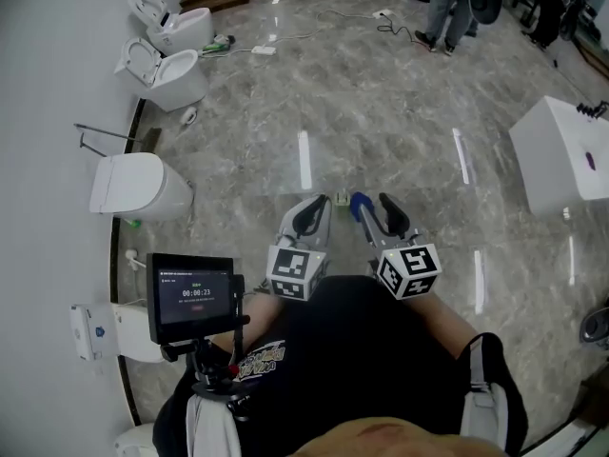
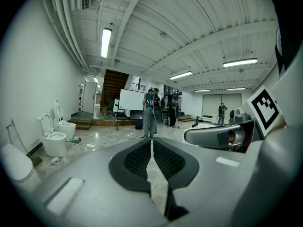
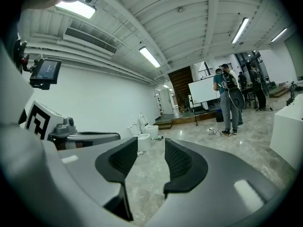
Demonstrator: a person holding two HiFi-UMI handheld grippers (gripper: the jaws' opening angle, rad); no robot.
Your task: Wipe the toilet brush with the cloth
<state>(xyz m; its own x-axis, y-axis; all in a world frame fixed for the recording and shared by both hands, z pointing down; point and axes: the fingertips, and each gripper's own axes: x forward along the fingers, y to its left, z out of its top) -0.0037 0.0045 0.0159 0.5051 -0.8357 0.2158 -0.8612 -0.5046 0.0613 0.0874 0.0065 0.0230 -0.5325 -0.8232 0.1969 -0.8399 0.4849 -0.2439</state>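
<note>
I hold both grippers close in front of my body, side by side above the marble floor and pointing forward. The left gripper (image 1: pixel 319 208) (image 2: pixel 151 142) is shut, its black ribbed pads meeting at the tips with nothing between them. A clear gap between the pads shows the right gripper (image 1: pixel 379 208) (image 3: pixel 151 143) is open and empty. Each gripper shows at the edge of the other's view. I cannot make out a toilet brush or a cloth in any view.
White toilets (image 1: pixel 138 187) (image 1: pixel 169 76) (image 1: pixel 181 25) line the wall at the left. A white box (image 1: pixel 561 155) stands at the right. People (image 1: pixel 447 8) stand at the far end near cables (image 1: pixel 385 19) on the floor. A small screen (image 1: pixel 190 296) sits at my chest.
</note>
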